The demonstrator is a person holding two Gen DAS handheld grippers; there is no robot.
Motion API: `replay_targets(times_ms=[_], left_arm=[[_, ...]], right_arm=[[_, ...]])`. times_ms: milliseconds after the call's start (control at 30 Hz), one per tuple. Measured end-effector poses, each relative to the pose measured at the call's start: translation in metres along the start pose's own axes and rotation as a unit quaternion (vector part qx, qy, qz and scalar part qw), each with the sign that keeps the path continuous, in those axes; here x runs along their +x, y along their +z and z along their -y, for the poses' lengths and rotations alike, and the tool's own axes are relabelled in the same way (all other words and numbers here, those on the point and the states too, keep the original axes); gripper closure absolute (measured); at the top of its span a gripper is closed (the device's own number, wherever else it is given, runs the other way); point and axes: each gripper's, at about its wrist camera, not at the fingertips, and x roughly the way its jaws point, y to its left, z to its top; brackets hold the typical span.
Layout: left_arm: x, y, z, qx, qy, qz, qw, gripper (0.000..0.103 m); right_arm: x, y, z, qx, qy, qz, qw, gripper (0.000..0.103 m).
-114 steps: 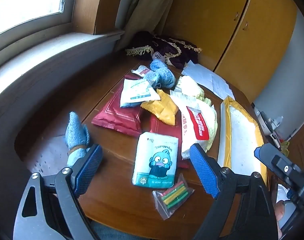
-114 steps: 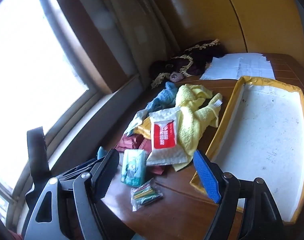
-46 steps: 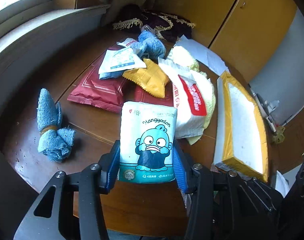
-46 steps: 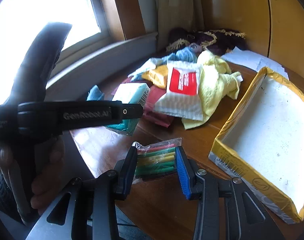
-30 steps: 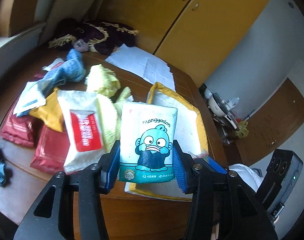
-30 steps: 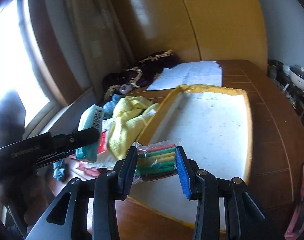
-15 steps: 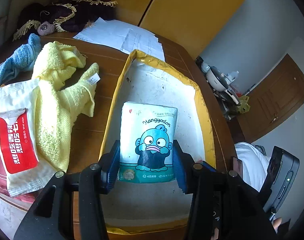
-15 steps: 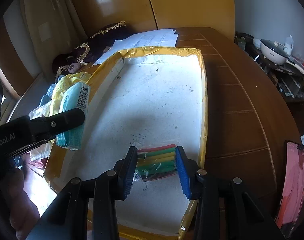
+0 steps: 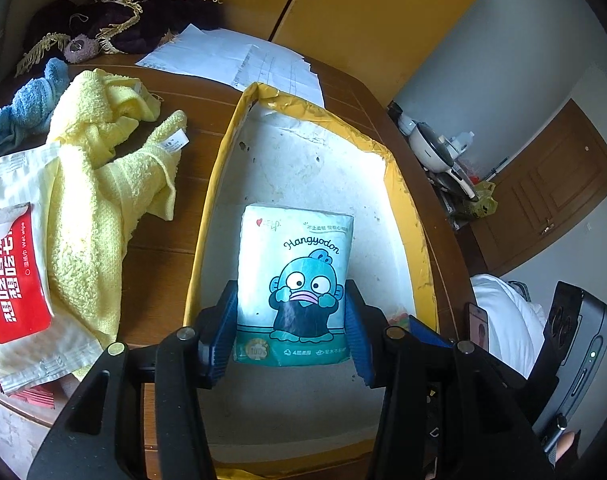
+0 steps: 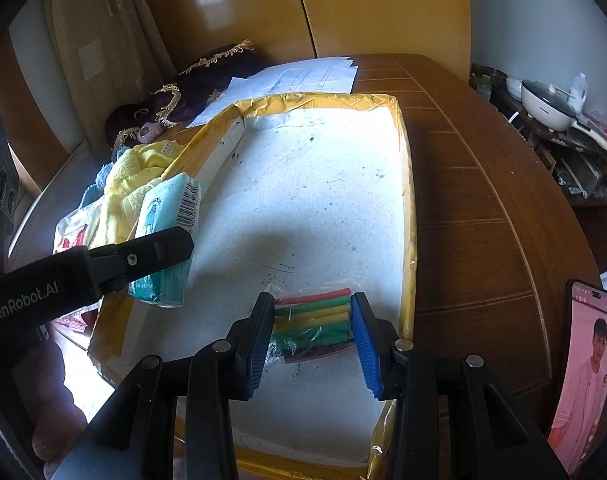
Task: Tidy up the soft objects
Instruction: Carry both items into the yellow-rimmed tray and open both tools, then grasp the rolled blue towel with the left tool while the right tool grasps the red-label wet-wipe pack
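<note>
Glossy teal tissue pack [image 9: 295, 284] sits clamped in the left gripper [image 9: 291, 332] over the yellow-taped white foam tray [image 10: 323, 200]; the right gripper [image 10: 312, 332] pinches a crinkly clear bag of coloured sticks [image 10: 313, 322] there, on the brown wooden table [image 10: 483, 220].

Most of the yellow-rimmed tray [image 10: 401, 184] floor lies bare toward its far end; the yellow towel [image 9: 91, 184] and wipes pack [image 9: 15, 272] crowd the table's left side
</note>
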Motion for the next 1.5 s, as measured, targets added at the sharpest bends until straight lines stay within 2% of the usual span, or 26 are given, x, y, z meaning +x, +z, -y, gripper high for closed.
replay_targets(times_ms=[100, 300, 500, 667, 767, 1000, 1200, 1500], left_arm=[[-0.001, 0.001, -0.002, -0.007, -0.01, 0.0, 0.9999, 0.053], [-0.013, 0.003, -0.002, -0.012, -0.038, 0.02, 0.999, 0.034], [-0.034, 0.004, -0.003, -0.017, -0.06, 0.041, 0.9972, 0.033], [-0.065, 0.0, -0.013, -0.027, -0.061, 0.072, 0.9952, 0.03], [-0.086, -0.008, -0.026, -0.036, -0.051, 0.098, 0.9932, 0.026], [-0.112, -0.034, -0.067, -0.072, 0.008, 0.132, 0.9887, 0.023], [-0.12, -0.048, -0.1, -0.109, 0.04, 0.136, 0.9838, 0.023], [-0.139, -0.065, -0.127, -0.134, 0.073, 0.158, 0.9757, 0.023]], right_arm=[[-0.004, 0.0, 0.001, 0.007, 0.004, 0.006, 1.0, 0.062], [-0.013, 0.001, 0.002, 0.022, 0.014, 0.025, 0.999, 0.058], [-0.031, 0.003, -0.004, 0.028, 0.038, 0.061, 0.997, 0.044], [-0.046, 0.003, -0.016, 0.02, 0.073, 0.094, 0.993, 0.033], [-0.055, 0.001, -0.029, 0.004, 0.101, 0.114, 0.988, 0.027], [-0.055, -0.006, -0.064, -0.037, 0.155, 0.111, 0.981, 0.027], [-0.049, -0.013, -0.092, -0.061, 0.17, 0.1, 0.978, 0.027], [-0.04, -0.025, -0.125, -0.086, 0.199, 0.071, 0.974, 0.027]])
